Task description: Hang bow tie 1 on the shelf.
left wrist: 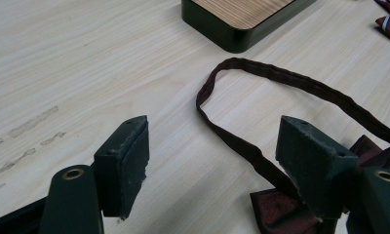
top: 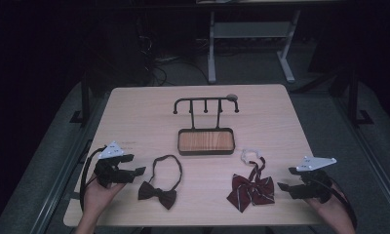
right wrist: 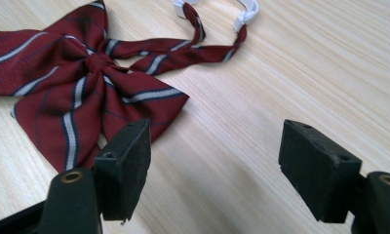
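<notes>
**Both grippers staged, neither bow tie picked up yet**

Left gripper (top: 137,171): jaws spread wide, nothing between them. Dark bow tie (top: 157,193) lies flat just right of its tips, neck loop (left wrist: 261,83) curving out ahead of the jaws toward the stand (top: 205,130). Judgement: go for the loop strap, not the knot. It's thin, so drop the jaws low to the table (top: 134,117) and straddle one run of strap before closing.

Stand sits well ahead of and between both grippers: wooden tray base, hook bar (top: 205,101) above it. Likely the hanging target.

Right gripper (top: 282,186): also released, empty. Striped red bow tie (right wrist: 81,83) is just left of its tips, with the near wing almost at the left jaw. White clasp (right wrist: 245,13) lies further ahead. Judgement: grab the strap near the clasp; pinching a wing would leave it hanging lopsided.
</notes>
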Available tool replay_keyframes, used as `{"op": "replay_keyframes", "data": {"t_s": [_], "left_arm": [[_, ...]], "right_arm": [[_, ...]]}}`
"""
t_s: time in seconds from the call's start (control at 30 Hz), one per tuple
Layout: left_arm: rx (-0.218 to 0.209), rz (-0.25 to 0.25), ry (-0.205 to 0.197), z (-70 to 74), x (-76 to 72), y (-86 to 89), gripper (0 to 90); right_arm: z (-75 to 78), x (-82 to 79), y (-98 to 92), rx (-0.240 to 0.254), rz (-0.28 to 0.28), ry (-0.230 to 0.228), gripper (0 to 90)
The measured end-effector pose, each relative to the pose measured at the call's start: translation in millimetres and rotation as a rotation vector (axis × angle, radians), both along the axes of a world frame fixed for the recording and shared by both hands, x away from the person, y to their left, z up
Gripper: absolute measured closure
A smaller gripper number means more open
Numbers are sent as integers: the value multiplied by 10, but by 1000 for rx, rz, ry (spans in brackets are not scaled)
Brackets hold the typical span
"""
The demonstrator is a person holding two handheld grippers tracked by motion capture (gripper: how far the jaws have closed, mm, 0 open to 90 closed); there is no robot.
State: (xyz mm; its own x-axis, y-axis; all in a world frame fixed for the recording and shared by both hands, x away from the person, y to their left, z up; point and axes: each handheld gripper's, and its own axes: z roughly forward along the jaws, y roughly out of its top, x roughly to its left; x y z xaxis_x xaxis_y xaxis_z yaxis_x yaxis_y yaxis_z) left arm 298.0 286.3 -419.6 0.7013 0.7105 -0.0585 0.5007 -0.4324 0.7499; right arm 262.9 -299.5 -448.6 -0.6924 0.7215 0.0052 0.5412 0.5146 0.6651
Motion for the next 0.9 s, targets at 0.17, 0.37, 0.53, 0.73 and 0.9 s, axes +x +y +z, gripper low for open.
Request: {"op": "replay_keyframes", "data": {"t_s": [0.17, 0.37, 0.53, 0.73, 0.9], "left_arm": [[-6, -2, -4, -1, -6, -16, 274], [-6, -9, -14, 11, -20, -32, 271], [-24, 5, -16, 20, -24, -2, 271], [-32, 11, -22, 22, -24, 7, 271], [-28, 9, -23, 26, -37, 1, 271]], "right_arm": [[9, 8, 34, -4, 10, 5, 272], [92, 15, 93, -11, 28, 10, 271], [179, 74, 199, -28, 41, 33, 273], [302, 143, 301, -37, 62, 42, 275], [428, 286, 404, -53, 94, 60, 299]]}}
